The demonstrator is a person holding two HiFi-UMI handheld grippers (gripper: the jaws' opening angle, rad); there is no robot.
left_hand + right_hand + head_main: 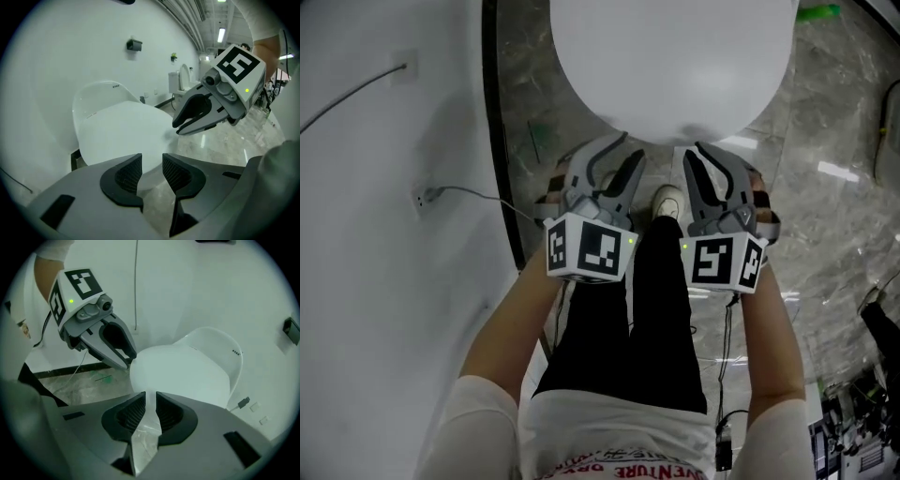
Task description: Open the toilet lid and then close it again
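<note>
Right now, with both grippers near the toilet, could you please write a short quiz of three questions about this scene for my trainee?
1. True or false: the toilet lid is raised.
2. Which gripper has its jaws apart? A) left gripper B) right gripper C) neither
3. Fill in: both grippers are near the lid's ____ edge.
Key: 1 false, it lies closed. 2 A; the right one is shut, and neither holds anything. 3 front.
</note>
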